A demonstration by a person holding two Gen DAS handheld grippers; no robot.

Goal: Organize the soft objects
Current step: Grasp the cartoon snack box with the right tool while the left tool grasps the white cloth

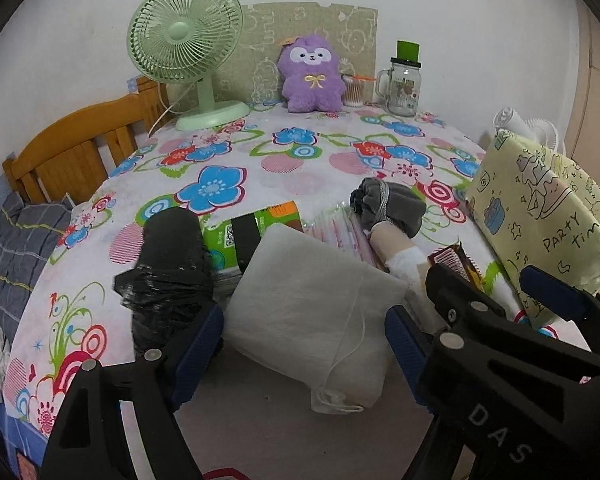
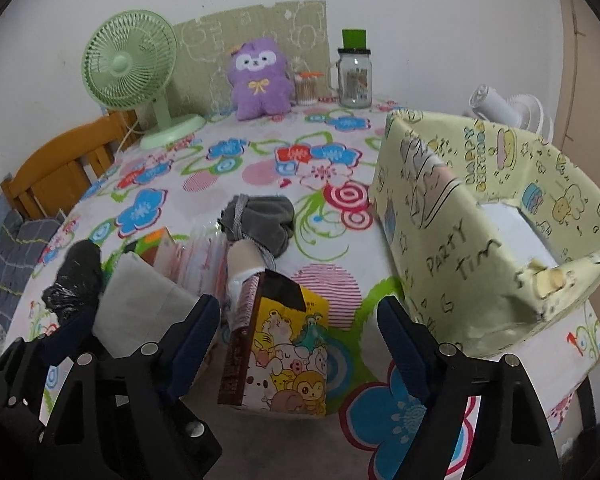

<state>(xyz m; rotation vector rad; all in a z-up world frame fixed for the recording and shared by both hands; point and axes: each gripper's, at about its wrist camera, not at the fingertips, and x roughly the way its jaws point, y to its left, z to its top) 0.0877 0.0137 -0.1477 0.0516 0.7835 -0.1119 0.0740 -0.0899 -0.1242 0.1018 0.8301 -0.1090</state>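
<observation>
A white fabric drawstring pouch (image 1: 312, 312) lies at the near edge of the flowered tablecloth (image 1: 228, 152). My left gripper (image 1: 304, 316) is open, with a pad beside each edge of the pouch and no visible squeeze. In the right wrist view my right gripper (image 2: 298, 306) is open around an upright yellow cartoon-printed pack (image 2: 292, 364), with a gap on both sides. A black wrapped bundle (image 1: 168, 264) lies left of the pouch. Behind it lie a grey drawstring pouch (image 1: 388, 204) and a beige roll (image 1: 392, 244). A purple plush toy (image 1: 312, 76) sits at the back.
A box (image 2: 460, 240) wrapped in yellow party paper stands open at the right with something white inside. A green fan (image 1: 184, 36), a glass mug jar (image 1: 404, 84) and a cotton swab tub (image 1: 354, 88) line the back wall. A wooden headboard (image 1: 72, 152) is at left.
</observation>
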